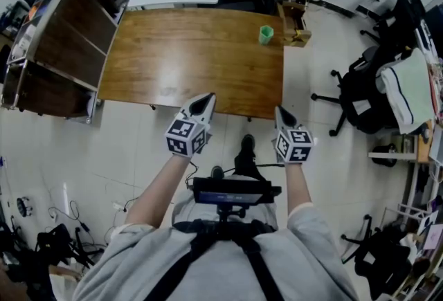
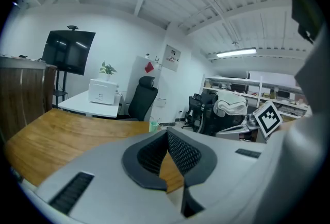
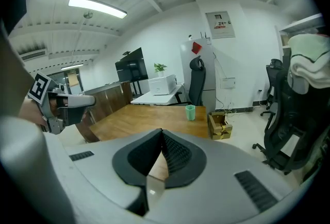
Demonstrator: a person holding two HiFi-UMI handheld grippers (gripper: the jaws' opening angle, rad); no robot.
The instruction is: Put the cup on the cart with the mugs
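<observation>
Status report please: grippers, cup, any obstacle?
Left gripper shut, empty. Right gripper shut, empty. Green cup upright, far right corner of table, untouched. Nothing in the way.

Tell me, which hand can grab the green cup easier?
Probably the right. The green cup stands by the table's far right corner, more in line with the right gripper than the left gripper. Both are shut and empty.

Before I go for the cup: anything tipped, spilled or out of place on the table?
Nothing stands out. The green cup stands upright near the far right corner of the wooden table, with no spill around it. The left claw and right claw are shut and empty.
</observation>
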